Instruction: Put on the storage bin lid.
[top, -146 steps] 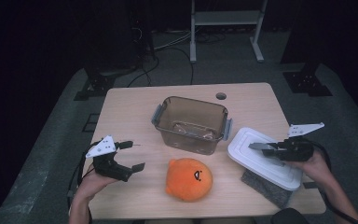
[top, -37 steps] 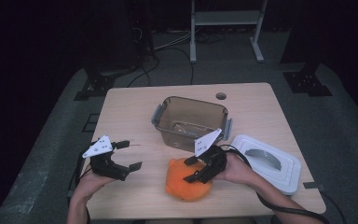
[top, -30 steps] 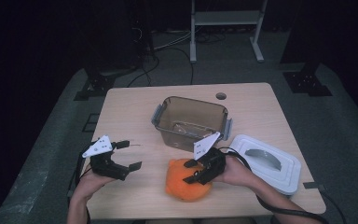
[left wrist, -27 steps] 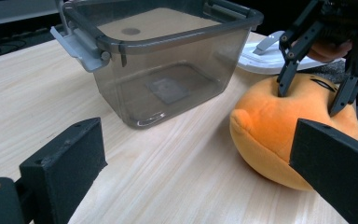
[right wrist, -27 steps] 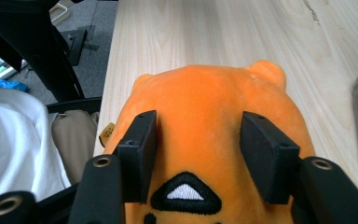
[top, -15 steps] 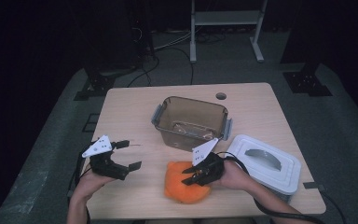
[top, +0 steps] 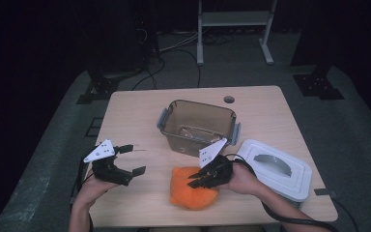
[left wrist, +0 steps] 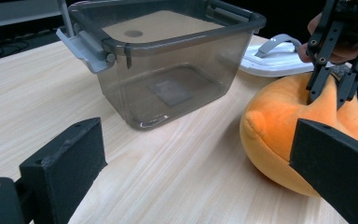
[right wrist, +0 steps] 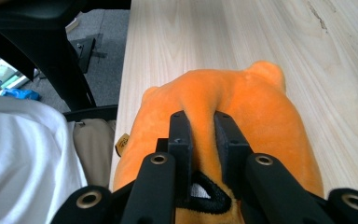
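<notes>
Right gripper (top: 199,181) pinches orange plush toy (top: 189,195).

From the high view we look forward and down from above our own side of the table (top: 125,111), far enough back to take in its whole top and the dark floor beyond. The left gripper view sits low, just above the wood, and faces across the table past the clear bin (left wrist: 168,70) toward the orange plush toy (left wrist: 298,135). The right gripper view looks steeply down and back toward our edge of the table, very close to that toy (right wrist: 242,112). All three views share the toy (top: 191,188).
</notes>
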